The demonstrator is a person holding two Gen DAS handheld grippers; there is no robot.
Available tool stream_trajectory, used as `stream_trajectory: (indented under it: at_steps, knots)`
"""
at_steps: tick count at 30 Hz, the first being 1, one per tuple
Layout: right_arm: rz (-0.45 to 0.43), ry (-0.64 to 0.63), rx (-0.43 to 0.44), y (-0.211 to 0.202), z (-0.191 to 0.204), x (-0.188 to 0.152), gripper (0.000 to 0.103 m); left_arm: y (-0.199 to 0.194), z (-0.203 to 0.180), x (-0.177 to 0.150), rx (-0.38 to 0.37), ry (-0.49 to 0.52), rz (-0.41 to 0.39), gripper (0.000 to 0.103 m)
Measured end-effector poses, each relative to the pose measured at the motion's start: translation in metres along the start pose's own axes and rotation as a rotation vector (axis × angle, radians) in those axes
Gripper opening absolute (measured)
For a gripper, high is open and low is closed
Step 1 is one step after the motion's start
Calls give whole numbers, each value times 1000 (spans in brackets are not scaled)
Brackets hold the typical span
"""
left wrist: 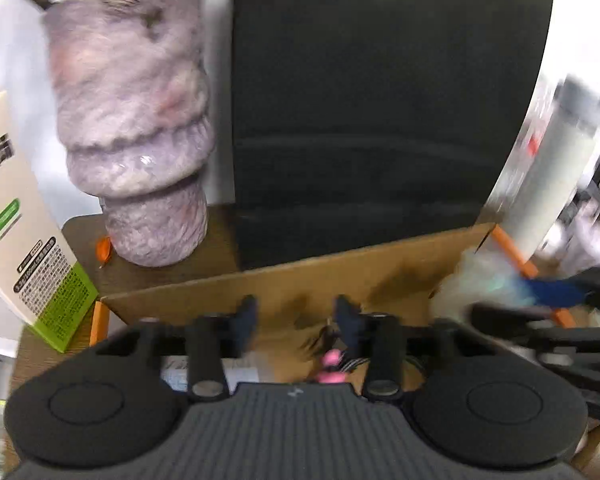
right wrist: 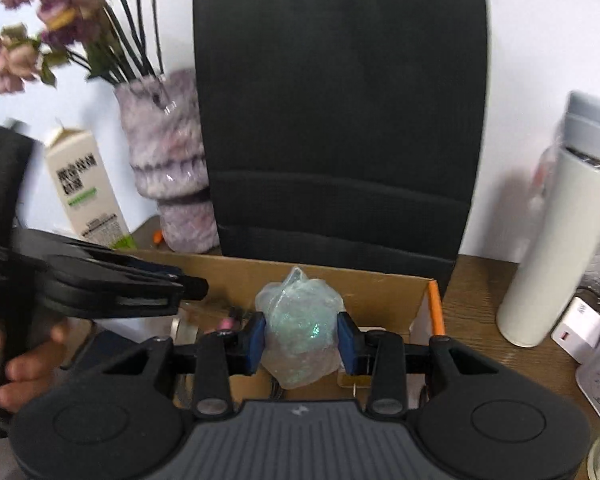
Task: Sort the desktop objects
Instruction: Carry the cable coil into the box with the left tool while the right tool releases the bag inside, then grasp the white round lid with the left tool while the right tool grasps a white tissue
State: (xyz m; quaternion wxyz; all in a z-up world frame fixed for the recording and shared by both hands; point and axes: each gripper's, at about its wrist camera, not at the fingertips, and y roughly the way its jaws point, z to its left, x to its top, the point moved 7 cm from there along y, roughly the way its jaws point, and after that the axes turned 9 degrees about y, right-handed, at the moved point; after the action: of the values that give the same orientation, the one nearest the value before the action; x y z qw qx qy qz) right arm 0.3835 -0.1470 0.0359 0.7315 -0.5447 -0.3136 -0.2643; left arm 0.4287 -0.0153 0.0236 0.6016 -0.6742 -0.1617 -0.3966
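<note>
My left gripper (left wrist: 296,320) hangs open over an open cardboard box (left wrist: 284,284), with nothing between its dark blue pads. A small pink item (left wrist: 332,365) lies in the box just below the right finger. My right gripper (right wrist: 302,338) is shut on a crumpled clear plastic bundle (right wrist: 300,320) with a teal glitter sheen and holds it above the same cardboard box (right wrist: 384,290). In the left wrist view that bundle (left wrist: 480,284) shows blurred at the right. The left gripper (right wrist: 188,288), held by a hand (right wrist: 24,364), reaches in from the left of the right wrist view.
A black paper bag (right wrist: 340,120) stands right behind the box. To its left are a mauve spiral vase (left wrist: 136,128) with dried flowers (right wrist: 52,24) and a cream and green carton (left wrist: 24,240). A white flask (right wrist: 556,240) and a white charger (right wrist: 576,332) stand on the brown desk at right.
</note>
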Motion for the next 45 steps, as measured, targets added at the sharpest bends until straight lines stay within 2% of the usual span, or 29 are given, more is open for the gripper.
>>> stream_trajectory:
  at_steps: [2, 4, 7, 10, 13, 15, 17, 20, 23, 28, 30, 36, 40, 45]
  knots:
    - [30, 9, -4, 18, -1, 1, 37, -12, 6, 1, 17, -3, -29, 60]
    - [77, 30, 4, 32, -1, 0, 37, -19, 13, 2, 60, -1, -19, 63]
    - [119, 35, 75, 33, 11, -6, 38, -32, 27, 0, 118, -33, -22, 69]
    - [185, 6, 120, 33, 27, -21, 44, -45, 33, -5, 115, -64, -17, 72]
    - [149, -37, 37, 26, 27, -23, 49, -56, 27, -13, 106, -66, 19, 77]
    - [130, -10, 43, 12, 23, -17, 50, -68, 22, -20, 110, -65, 34, 81]
    - [104, 17, 64, -10, 18, -11, 54, -86, 16, -27, 107, -70, 30, 92]
    - [47, 2, 40, -44, 9, -10, 57, -111, 7, -41, 123, -76, 7, 103]
    - [-7, -8, 9, -79, -1, -18, 57, -138, -7, -59, 161, -47, -11, 103]
    - [-97, -9, -36, -136, -18, -54, 62, -178, -31, -99, 177, -22, -72, 103]
    - [-107, 8, -39, -152, -24, -78, 62, -188, -41, -118, 180, -32, -79, 103]
    - [-86, 68, -10, -179, -27, -152, 62, -209, -84, -183, 107, -8, -81, 103]
    - [-64, 96, -22, -193, -22, -204, 62, -211, -114, -225, 94, -11, -48, 103]
    - [-48, 91, -18, -211, -16, -246, 62, -212, -132, -252, 92, -28, -72, 102]
